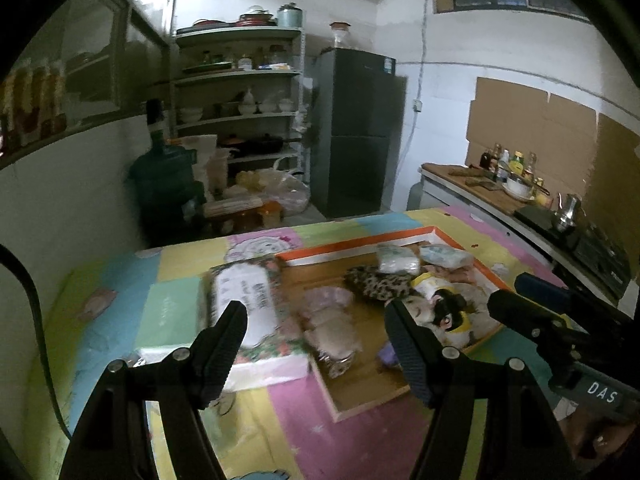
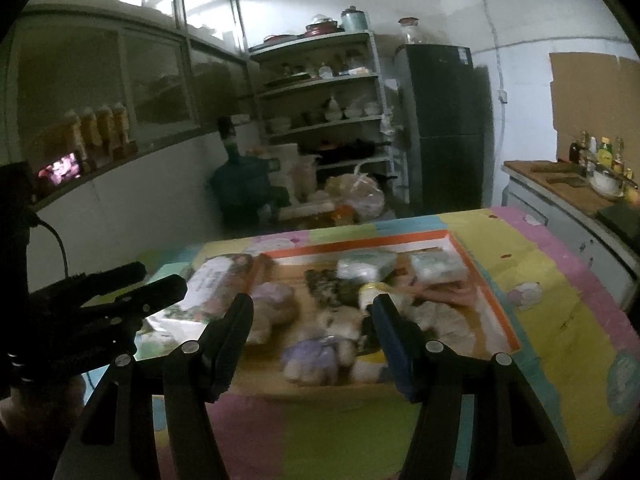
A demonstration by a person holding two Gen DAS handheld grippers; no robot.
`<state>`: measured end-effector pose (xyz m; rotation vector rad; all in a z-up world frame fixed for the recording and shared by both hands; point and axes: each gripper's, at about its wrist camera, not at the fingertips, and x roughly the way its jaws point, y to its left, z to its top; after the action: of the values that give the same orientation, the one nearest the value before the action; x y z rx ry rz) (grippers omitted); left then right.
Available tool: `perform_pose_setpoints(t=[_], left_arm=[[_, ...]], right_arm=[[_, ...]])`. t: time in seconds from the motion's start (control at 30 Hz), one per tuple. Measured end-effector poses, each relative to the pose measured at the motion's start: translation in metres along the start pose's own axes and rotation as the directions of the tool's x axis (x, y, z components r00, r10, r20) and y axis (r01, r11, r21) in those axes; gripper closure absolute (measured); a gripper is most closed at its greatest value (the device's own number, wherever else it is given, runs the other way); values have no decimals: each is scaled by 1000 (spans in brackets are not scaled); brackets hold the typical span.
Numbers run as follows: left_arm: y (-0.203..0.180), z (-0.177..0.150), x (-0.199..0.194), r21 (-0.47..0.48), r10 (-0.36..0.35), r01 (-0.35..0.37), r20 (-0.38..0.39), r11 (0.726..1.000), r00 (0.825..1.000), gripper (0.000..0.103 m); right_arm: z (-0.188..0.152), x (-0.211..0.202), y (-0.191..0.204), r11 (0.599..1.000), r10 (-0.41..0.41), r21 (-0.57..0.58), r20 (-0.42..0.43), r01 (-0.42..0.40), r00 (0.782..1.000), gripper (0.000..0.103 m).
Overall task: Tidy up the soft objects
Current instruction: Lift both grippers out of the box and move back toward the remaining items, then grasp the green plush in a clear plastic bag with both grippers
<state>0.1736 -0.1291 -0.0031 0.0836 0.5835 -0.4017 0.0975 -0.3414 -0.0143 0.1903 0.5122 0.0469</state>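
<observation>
Left gripper [image 1: 316, 336]: jaws are held apart, nothing is seen between them; it is poised above the table, clear of all items. Right gripper [image 2: 312, 326]: jaws likewise spread and empty, carried just beside the left one. Directly ahead of and below both, a shallow tray [image 1: 360, 245] with an orange rim is set on a pastel patchwork mat [image 1: 172, 308]; the soft objects are heaped inside it. Listed: a pale plush toy [image 1: 332, 320] nearest the left jaws, a leopard-print piece [image 1: 376, 282] beyond it, a doll with dark hair and yellow trim [image 1: 442, 304] toward the right gripper, two clear-wrapped white packs [image 1: 396, 258] at the far rim. A floral-wrapped pack [image 1: 248, 300], set over the tray's left rim, is noted ahead of the left finger. Outlines are blurred; finer detail cannot be told. Risk, as judged: since items are piled touching, two may be pinched at once, or a neighbour dragged out; limp fabric may slip from a shallow grip.
</observation>
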Motion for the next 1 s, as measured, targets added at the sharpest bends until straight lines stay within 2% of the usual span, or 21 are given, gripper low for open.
perform_pose_setpoints(t=[0.57, 1.0], left_arm=[[60, -28, -41, -77, 64, -61, 29, 995, 998, 32], [120, -48, -73, -171, 131, -122, 45, 978, 990, 32]], right_arm=[[-9, -9, 67, 998, 62, -34, 14, -62, 998, 39], [-23, -1, 121, 991, 111, -74, -8, -111, 994, 39]])
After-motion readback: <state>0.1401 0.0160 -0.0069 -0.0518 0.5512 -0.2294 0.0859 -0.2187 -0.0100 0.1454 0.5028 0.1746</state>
